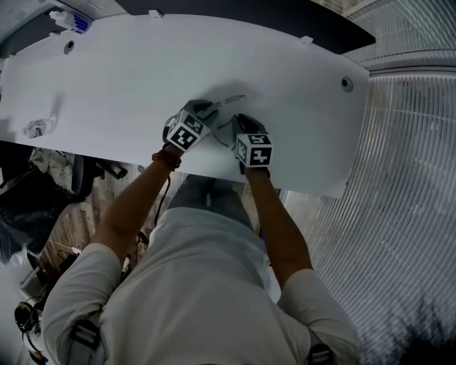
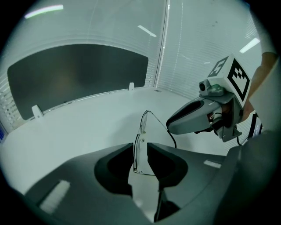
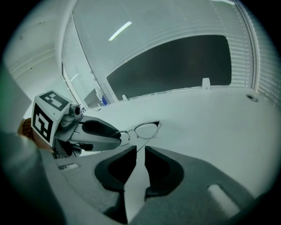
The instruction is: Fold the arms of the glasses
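Observation:
Thin-rimmed glasses (image 1: 229,100) are at the middle of the white table (image 1: 128,78), near its front edge. My left gripper (image 1: 211,108) has one clear lens (image 2: 138,151) standing edge-on between its jaws, filling the narrow gap, so it is shut on the glasses. The other lens (image 3: 147,129) sticks out past its fingers (image 3: 103,132). A thin arm (image 2: 160,123) runs from the hinge into the narrow gap of my right gripper (image 3: 139,151). Whether the right gripper's pads press on it does not show. Seen from the left gripper view, my right gripper (image 2: 169,127) lies close at the right.
A small wrapped item (image 1: 39,128) lies near the table's left edge, and a blue-and-white object (image 1: 71,21) sits at the far left corner. A dark panel (image 2: 79,74) stands behind the table. A round grommet (image 1: 347,84) sits at the right end. The front edge runs just under both hands.

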Tool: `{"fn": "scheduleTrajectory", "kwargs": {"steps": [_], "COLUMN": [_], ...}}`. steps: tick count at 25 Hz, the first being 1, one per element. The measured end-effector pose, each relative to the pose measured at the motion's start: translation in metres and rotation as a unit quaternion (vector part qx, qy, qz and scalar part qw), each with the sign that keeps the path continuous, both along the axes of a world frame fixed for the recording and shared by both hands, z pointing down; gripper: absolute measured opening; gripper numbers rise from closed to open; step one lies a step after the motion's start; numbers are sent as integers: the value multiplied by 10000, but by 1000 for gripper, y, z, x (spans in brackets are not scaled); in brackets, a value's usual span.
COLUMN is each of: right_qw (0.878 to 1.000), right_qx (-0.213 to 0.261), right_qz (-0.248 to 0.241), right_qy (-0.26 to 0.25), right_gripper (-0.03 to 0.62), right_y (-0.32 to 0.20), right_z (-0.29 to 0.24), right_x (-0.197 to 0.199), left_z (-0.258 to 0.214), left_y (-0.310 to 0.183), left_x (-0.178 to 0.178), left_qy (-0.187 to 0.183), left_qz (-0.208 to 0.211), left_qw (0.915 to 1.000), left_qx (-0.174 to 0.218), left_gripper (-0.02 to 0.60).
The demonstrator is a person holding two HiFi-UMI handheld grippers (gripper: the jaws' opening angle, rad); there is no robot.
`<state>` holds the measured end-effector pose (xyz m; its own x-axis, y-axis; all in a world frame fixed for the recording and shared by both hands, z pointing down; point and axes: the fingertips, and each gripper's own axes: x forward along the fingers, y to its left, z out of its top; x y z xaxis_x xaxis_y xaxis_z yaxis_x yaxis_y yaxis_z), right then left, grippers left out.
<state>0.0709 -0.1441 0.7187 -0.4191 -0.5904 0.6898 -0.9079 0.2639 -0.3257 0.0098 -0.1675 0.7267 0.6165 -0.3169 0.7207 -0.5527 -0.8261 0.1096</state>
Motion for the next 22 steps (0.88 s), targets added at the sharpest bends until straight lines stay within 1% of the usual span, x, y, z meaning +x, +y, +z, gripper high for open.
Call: {"fn": "scheduleTrajectory", "kwargs": {"steps": [7,13,15,18,20,22], "right_qw": [9999,9998,9998,9994,9992,9992], "right_qx": [63,77,112,219,194,37], "right_qz": [-90,-88,-11,201,312,359], "right_qy": [-97,-157,-171,-177,-171,-198], "right_gripper": [57,54,54,54,54,54], "right_y": [-11,-15,-17,-14,0,25], "right_z": [-2,-2,-6,-20,-26,-26], "right_x": [-20,-25,-22,-5,8,13], "left_z": [0,1,1,2,3,2], "left_y": [7,14,14,13,13,12], "left_x": [4,9,7,6,6,5], "left_qy": [88,135,143,126,124,130], "left_qz": [56,87,73,55,52,41], "left_qw": [9999,9997,9997,9998,9998,9998], "left_qx": [-89,-157,-170,-174,-173,-168], "left_gripper": [94,87,84,83,81,80]}}
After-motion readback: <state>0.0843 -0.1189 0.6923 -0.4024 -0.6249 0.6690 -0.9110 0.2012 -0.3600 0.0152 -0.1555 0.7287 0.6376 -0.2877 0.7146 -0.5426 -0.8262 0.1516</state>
